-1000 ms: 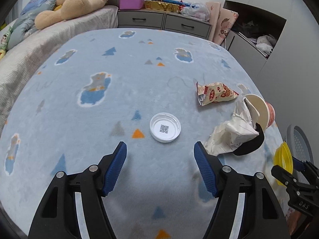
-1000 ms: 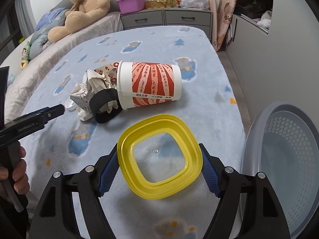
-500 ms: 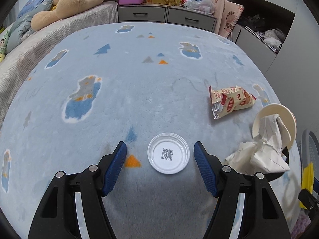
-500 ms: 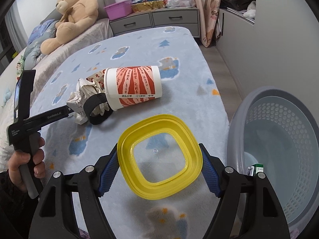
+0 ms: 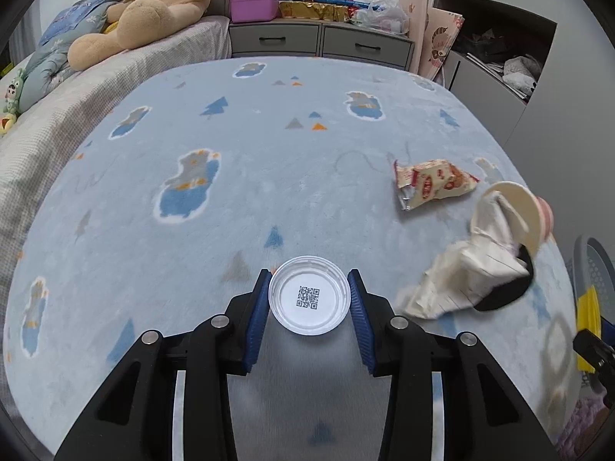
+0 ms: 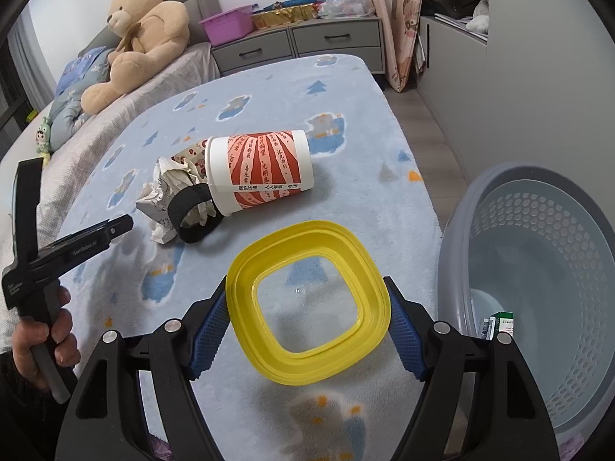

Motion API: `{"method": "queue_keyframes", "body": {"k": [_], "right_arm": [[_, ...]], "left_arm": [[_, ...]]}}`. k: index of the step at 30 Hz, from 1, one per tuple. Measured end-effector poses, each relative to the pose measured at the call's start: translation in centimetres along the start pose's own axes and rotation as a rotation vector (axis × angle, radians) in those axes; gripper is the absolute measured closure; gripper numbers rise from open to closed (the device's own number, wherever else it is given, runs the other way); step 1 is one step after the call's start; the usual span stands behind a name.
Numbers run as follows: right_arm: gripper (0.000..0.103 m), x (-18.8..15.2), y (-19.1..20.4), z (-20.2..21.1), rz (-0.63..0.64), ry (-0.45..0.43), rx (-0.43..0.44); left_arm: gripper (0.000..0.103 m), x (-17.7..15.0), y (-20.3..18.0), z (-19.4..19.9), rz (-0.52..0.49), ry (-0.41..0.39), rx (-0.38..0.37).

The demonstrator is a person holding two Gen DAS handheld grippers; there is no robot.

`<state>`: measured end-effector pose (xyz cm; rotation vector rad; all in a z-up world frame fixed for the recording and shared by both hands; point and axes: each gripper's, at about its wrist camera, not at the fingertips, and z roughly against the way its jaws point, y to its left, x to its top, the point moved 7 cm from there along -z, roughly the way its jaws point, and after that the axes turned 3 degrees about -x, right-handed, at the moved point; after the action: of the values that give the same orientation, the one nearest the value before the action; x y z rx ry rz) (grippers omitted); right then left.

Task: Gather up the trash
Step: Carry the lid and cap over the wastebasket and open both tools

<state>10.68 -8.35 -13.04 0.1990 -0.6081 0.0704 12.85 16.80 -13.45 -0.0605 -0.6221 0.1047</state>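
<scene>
Blue patterned blanket, room landmark: teddy bear far left, drawers behind; left gripper clamps white round lid on it; right gripper grips yellow square lid; grey basket beside.

Bed covered by a pale blue blanket printed with clouds and small triangles — the carrier of all loose items. Landmark: the red-striped paper cup, lying on its side. Against its open mouth, crumpled white paper and a black band; just behind it, a snack wrapper; well apart, a round white lid — QR code upward.
</scene>
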Motion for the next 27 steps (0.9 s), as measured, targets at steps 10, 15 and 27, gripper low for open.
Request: {"method": "queue_keyframes", "body": {"k": [10, 15, 27], "right_arm": [[0.03, -0.5, -3.3, 4.0, -0.061, -0.078, 0.009], [0.03, -1.4, -7.9, 6.8, -0.129, -0.118, -0.044], [0.03, -4.3, -19.1, 10.8, -0.265, -0.126, -0.235]], "left_arm": [[0.064, 0.3, -6.7, 7.1, -0.092, -0.105, -0.069], [0.064, -0.3, -14.0, 8.8, -0.184, -0.114, -0.173], [0.064, -3.8, -30.3, 7.6, -0.374, -0.034, -0.376]]}}
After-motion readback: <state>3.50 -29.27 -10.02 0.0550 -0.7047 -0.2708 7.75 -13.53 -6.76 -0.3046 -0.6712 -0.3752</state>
